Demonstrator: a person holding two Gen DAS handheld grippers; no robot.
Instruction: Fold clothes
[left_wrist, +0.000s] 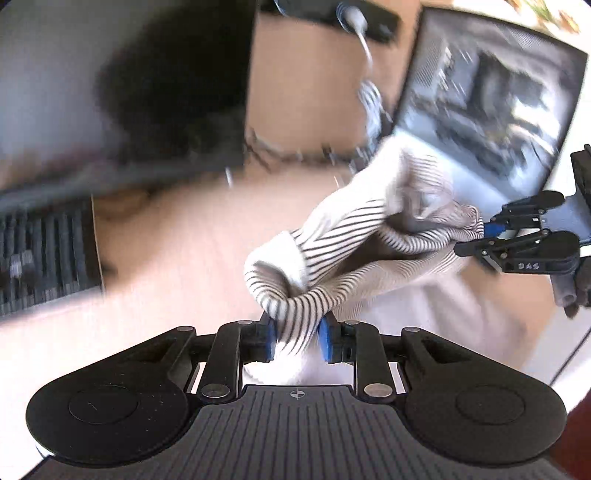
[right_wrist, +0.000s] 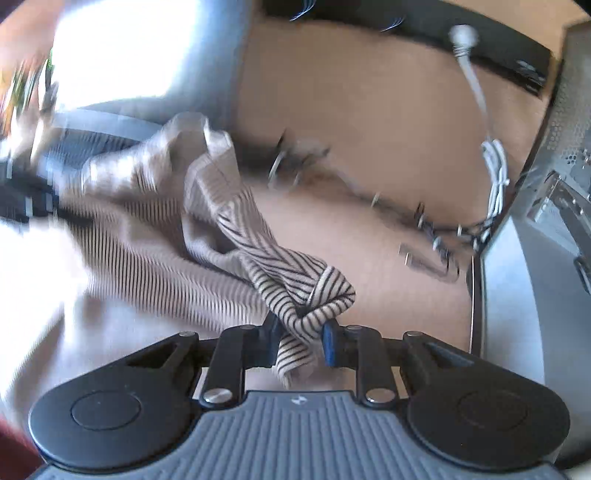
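Surface (left_wrist: 177, 243): pale wood, sunlit, blurred in both views.
Garment (left_wrist: 354, 236): one striped cloth, cream with thin dark lines, with a plain cream band at one edge; it hangs bunched and twisted above the surface, stretched between the two claws.
Garment, right view (right_wrist: 295, 284): the gripped end is rolled into a tight knot-like wad, with the rest trailing away to the left in loose folds.
Left claw (left_wrist: 297, 338): clenched on a gathered fold of the garment, its blue pads (left_wrist: 325, 338) pressing the cloth from both sides.
Right claw (right_wrist: 301, 338): clenched on the wadded end; in the left view it shows at the right edge (left_wrist: 484, 236), biting the far end of the cloth.
Hard to make out: motion blur smears the stripes, so the kind of garment cannot be told; its lower part is lost in glare.
Cut off: a dark keyboard-like slab (left_wrist: 44, 254) at the left edge, a metal case (right_wrist: 535, 258) at the right.
Background: a white cable (right_wrist: 491, 162) and small dark clutter (right_wrist: 432, 236), too blurred to name.
Count: one garment, two claws, one cable.
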